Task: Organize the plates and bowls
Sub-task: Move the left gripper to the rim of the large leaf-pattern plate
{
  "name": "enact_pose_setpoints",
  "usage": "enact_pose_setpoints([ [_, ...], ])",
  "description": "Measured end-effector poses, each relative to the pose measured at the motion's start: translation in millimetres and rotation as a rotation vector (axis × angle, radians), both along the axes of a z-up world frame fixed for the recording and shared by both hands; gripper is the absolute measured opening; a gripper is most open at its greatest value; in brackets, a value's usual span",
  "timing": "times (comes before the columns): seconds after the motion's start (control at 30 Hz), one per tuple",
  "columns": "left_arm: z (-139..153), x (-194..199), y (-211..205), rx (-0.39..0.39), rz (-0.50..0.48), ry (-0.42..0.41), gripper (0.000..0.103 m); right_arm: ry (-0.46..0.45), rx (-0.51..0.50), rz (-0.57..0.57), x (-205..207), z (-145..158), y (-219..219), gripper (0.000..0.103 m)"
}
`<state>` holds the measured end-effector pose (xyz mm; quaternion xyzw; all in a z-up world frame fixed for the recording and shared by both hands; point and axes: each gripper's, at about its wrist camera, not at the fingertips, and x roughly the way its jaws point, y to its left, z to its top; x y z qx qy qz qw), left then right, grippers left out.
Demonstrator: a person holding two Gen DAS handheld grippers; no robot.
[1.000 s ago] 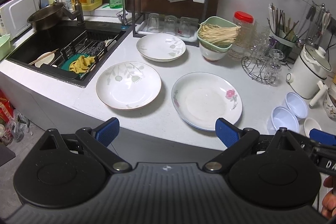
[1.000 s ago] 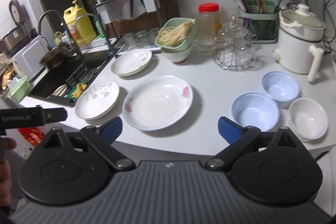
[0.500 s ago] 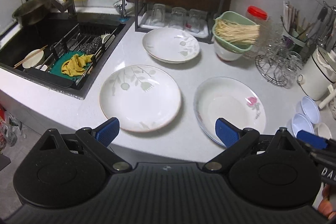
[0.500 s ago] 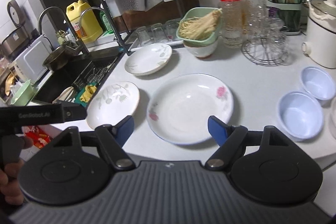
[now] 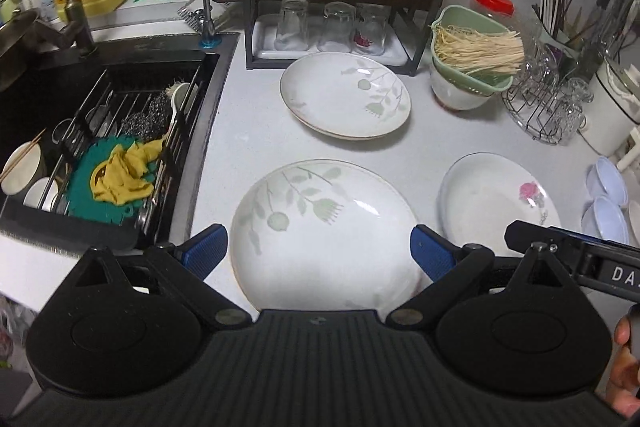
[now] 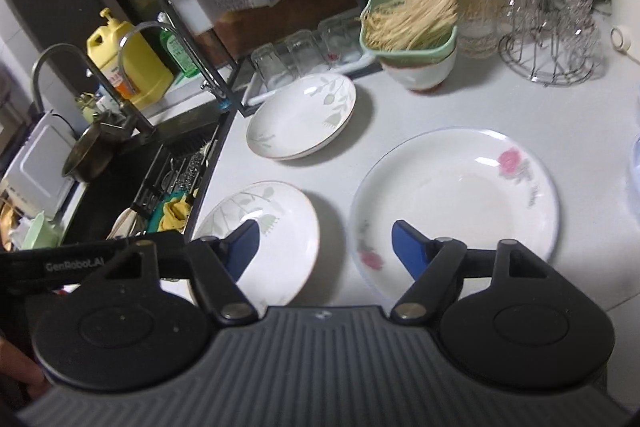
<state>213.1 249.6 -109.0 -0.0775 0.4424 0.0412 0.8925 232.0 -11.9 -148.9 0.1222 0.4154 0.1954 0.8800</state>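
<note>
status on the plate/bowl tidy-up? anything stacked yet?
Barely started. Possibly done: the far leaf-pattern plate seems to sit on another plate. In hand: nothing; the left hand-held gripper is open over the near leaf-pattern plate, the right hand-held gripper, jaws just narrowing, empty by the rose plate. Left: blue bowls.

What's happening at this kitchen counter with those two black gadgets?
A person is holding a pair of tongs in each hand and reaching toward plates on the white counter. The left tongs stand open around the near green-leaf plate without gripping it. The right tongs, whose jaws have just been closing, hang open over the edge of the pink-rose plate. A second green-leaf plate sits farther back; pale blue bowls wait at the right. Nothing is stacked yet.
</note>
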Motion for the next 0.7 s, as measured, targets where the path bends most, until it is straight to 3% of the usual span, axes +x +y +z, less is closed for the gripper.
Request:
enact_pose_setpoints([
  [0.27, -37.8, 19.7, 44.3, -0.038, -0.106, 0.068, 0.099, 0.107, -0.019, -0.089, 9.6, -28.2, 34.3, 0.069],
  [0.53, -67.1, 37.2, 75.6, -0.123, -0.167, 0.092, 0.097, 0.178, -0.028, -0.162, 8.1, -42.7, 58.9, 0.052],
  [0.7, -82.3, 45.8, 84.7, -0.149, -0.200, 0.104, 0.079, 0.189, -0.041, -0.200, 9.2, -55.2, 68.1, 0.044],
])
